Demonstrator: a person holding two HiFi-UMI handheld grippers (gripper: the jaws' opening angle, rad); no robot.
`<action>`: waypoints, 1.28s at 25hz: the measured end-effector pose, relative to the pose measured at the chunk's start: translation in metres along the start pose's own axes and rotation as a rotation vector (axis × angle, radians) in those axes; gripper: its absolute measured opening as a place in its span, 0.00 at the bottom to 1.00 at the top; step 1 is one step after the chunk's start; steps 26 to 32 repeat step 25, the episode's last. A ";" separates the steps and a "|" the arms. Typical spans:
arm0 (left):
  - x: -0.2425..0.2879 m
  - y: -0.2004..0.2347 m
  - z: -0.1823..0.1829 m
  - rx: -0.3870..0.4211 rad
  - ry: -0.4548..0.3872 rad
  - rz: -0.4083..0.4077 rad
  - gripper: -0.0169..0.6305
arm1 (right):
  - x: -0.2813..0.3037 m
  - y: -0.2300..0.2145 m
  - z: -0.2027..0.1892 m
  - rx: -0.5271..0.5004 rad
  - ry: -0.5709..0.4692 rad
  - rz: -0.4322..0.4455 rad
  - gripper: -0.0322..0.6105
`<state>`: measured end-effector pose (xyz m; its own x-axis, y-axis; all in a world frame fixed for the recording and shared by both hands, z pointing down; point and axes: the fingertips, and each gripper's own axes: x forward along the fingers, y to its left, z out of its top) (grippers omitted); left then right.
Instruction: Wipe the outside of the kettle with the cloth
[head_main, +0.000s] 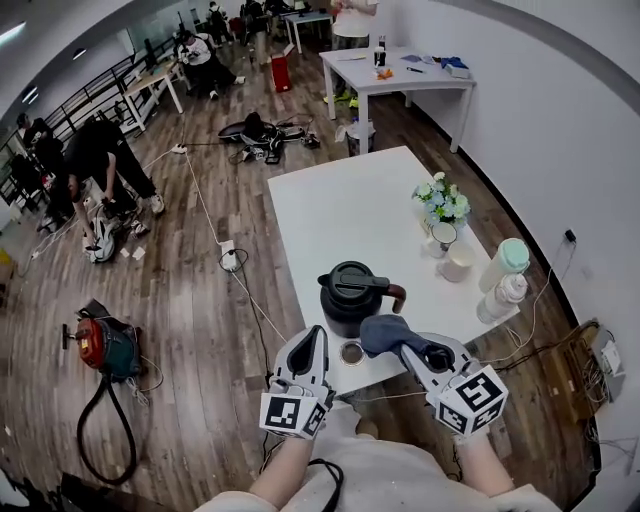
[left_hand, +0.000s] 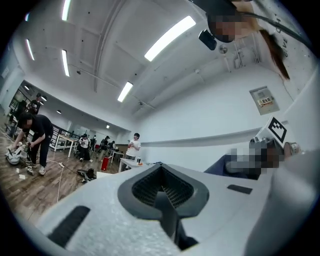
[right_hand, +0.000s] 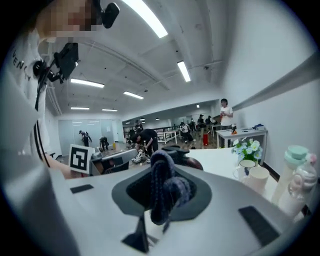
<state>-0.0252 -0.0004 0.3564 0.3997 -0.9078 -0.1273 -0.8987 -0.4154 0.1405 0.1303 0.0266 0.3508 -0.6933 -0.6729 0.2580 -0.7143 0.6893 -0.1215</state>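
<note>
The kettle (head_main: 352, 295) looks like smooth black plastic with a dull gloss. The cloth (right_hand: 162, 187) is dark blue, soft and coarsely woven. The counter (head_main: 340, 205) is smooth matt white. The floor (head_main: 190, 290) is brown wood planking. The left tongs (left_hand: 164, 194) and right tongs (right_hand: 159, 202) have pale, matt, grainy plastic shells.

A white table (head_main: 330, 200) is seen. A black kettle (head_main: 352, 295) is set close to its near edge, and a small round thing (head_main: 352, 352) is set just in front of it. Flowers (head_main: 441, 200), a mug (head_main: 443, 238) and a white cup (head_main: 459, 263) are placed on the right side. Two bottles (head_main: 508, 260) are stood at the near right corner.
</note>
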 end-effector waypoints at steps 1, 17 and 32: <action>0.000 -0.001 0.002 0.006 -0.005 -0.008 0.04 | 0.003 0.003 -0.005 -0.011 0.011 -0.003 0.13; -0.036 0.000 0.017 -0.006 0.011 -0.138 0.04 | -0.005 0.061 -0.020 -0.038 -0.003 -0.183 0.13; -0.060 0.013 0.027 -0.016 0.006 -0.172 0.04 | 0.003 0.092 -0.018 -0.015 -0.050 -0.252 0.13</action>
